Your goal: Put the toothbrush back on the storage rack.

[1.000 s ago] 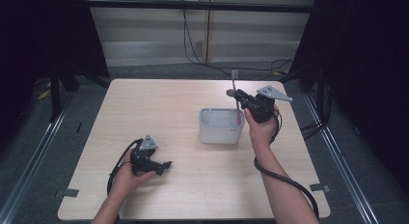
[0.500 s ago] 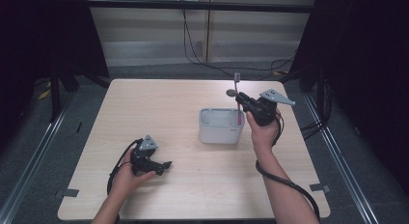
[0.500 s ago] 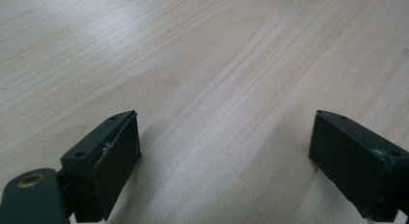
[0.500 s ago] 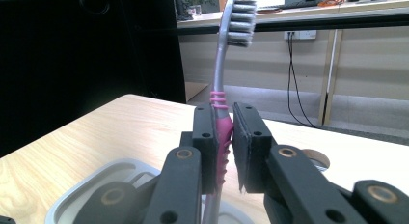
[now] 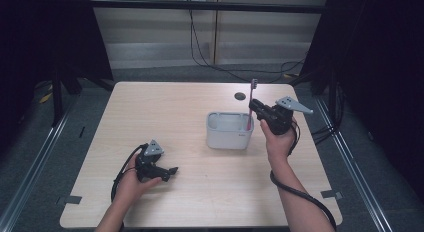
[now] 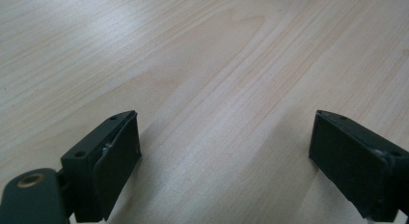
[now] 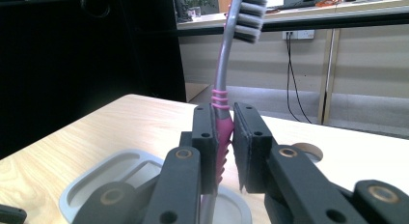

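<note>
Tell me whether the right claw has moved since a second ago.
Yes. The right claw, shut on the toothbrush, has risen slightly against the white holder; the brush tip still sits inside it.

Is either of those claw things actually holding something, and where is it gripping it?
The right gripper holds a toothbrush upright by the pink grip of its handle, bristles up, above the grey holder. The left gripper is open, holding nothing.

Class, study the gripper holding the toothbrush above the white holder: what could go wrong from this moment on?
1. The right gripper pinches the toothbrush on its narrow pink grip only; it might pivot or slip between the jaws.
2. Its lower end sits at the holder by the right-hand rim; it could catch the rim or push the holder.
3. The left gripper rests open, far away, so nothing steadies the holder.
</note>
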{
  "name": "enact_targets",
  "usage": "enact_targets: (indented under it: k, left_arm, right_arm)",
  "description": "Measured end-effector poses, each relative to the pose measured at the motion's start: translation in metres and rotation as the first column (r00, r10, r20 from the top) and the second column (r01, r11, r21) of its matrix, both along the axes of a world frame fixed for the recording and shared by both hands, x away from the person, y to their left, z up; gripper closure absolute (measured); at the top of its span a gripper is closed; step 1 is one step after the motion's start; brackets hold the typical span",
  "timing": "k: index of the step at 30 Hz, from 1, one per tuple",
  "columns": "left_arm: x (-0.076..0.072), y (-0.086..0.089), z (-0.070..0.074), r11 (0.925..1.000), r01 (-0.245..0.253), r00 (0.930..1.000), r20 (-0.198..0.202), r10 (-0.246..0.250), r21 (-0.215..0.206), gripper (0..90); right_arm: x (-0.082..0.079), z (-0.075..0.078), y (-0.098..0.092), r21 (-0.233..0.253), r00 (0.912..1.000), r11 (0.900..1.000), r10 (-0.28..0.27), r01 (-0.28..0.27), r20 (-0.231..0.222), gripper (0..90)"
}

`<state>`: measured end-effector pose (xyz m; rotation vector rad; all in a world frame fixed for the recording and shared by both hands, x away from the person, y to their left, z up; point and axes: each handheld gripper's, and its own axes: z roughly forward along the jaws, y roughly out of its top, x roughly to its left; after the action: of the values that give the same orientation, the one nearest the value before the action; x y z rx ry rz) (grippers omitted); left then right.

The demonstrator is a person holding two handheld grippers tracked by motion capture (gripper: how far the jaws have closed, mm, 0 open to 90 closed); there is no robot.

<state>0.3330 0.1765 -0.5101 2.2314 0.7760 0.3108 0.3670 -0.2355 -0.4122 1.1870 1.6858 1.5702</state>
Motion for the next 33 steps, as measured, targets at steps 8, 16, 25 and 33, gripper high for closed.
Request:
enact_targets:
  k: [8,16,25,33]
  left_arm:
    - [0.000,0.000,0.000,1.0000,0.000,1.0000,0.000,0.000,0.000,10.4]
    - [0.000,0.000,0.000,1.0000,0.001,1.0000,0.001,-0.001,0.002,10.3]
    - [0.000,0.000,0.000,1.0000,0.001,1.0000,0.001,-0.001,0.001,10.3]
    - [0.000,0.000,0.000,1.0000,0.000,1.0000,0.001,0.000,0.001,10.4]
  right_arm:
    - [-0.007,-0.003,-0.002,0.000,0.9999,1.000,0.007,-0.007,-0.008,80.2]
    - [-0.012,-0.005,0.002,-0.011,0.9996,1.000,0.025,-0.025,-0.016,80.4]
    - [-0.014,-0.006,0.004,-0.028,0.9990,0.999,0.037,-0.037,-0.024,80.4]
    - [-0.016,-0.007,0.004,-0.046,0.9987,0.998,0.040,-0.041,-0.031,80.4]
